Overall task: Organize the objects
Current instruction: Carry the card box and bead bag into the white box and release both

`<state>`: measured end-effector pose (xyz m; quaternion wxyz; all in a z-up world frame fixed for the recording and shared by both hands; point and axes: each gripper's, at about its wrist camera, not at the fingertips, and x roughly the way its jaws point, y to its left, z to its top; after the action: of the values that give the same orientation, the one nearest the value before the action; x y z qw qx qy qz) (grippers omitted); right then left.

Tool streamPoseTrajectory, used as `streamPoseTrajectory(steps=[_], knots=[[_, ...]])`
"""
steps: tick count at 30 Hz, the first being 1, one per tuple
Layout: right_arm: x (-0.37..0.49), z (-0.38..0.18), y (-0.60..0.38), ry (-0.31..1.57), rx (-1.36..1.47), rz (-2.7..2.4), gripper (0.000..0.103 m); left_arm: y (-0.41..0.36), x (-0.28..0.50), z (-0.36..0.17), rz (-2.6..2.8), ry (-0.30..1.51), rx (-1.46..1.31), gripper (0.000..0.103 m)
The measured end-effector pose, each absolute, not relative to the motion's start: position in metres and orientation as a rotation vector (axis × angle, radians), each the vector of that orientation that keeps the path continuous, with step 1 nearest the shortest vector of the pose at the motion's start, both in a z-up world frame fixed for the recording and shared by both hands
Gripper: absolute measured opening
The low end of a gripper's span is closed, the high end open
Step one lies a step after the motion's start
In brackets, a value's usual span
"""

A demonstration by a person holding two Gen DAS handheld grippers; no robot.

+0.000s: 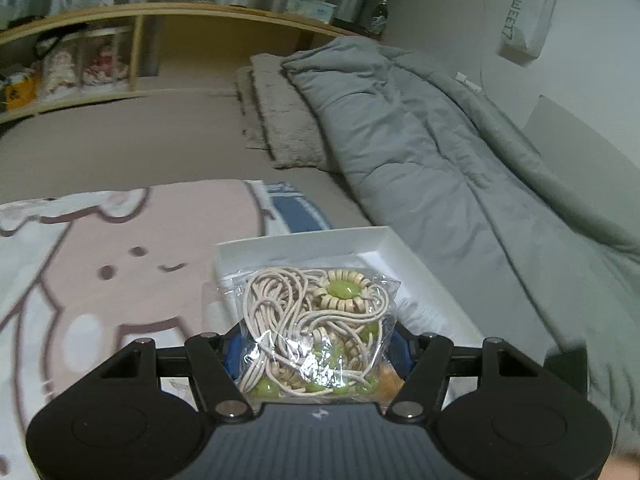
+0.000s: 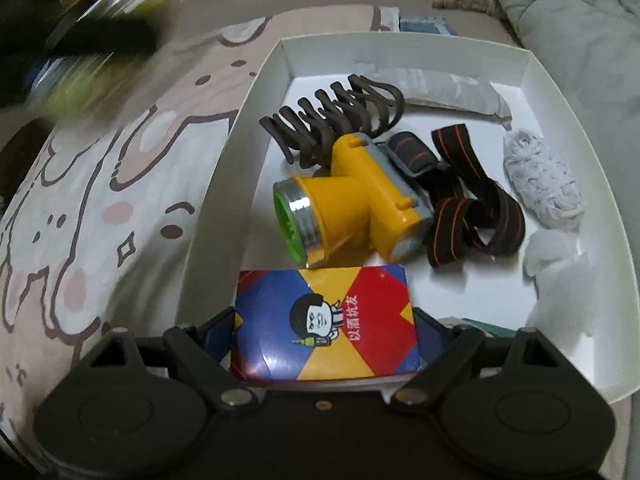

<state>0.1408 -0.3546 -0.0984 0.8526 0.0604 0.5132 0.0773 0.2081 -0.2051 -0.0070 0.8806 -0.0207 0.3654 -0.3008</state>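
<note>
Left fingers [image 1: 316, 356] grip one necklace bag [image 1: 316, 328]; right fingers [image 2: 326, 336] grip one card pack [image 2: 326, 320] over box [image 2: 400, 46].

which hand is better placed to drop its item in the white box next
Right. Its gripper holds the colourful card box already low over the white box, beside the yellow headlamp. The left gripper holds the bagged bead necklace but sits out by the box's edge.

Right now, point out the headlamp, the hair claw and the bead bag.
headlamp [image 2: 352, 204]: right wrist view, yellow body.
hair claw [image 2: 340, 116]: right wrist view, brown teeth.
bead bag [image 1: 316, 328]: left wrist view, middle of the clear plastic.
</note>
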Motion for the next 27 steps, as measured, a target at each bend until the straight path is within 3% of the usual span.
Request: streamPoseTrajectory(steps=[10,17,18,21,27], knots=[[0.124,-0.103,-0.367,0.969,0.176,0.068,0.091,-0.289,0.25,-0.027,-0.699,0.757,-0.012,0.067],[0.117,-0.098,-0.398,0.924,0.372,0.034,0.094,-0.331,0.279,-0.049,-0.681,0.8,-0.137,0.068],[0.118,-0.097,-0.399,0.921,0.384,0.033,0.094,-0.335,0.281,-0.052,-0.678,0.802,-0.159,0.07],[0.117,-0.095,-0.398,0.907,0.362,0.033,0.094,-0.341,0.287,-0.062,-0.647,0.84,-0.178,0.095],[0.118,-0.091,-0.398,0.884,0.346,0.014,0.094,-0.32,0.278,-0.062,-0.628,0.845,-0.099,0.095]])
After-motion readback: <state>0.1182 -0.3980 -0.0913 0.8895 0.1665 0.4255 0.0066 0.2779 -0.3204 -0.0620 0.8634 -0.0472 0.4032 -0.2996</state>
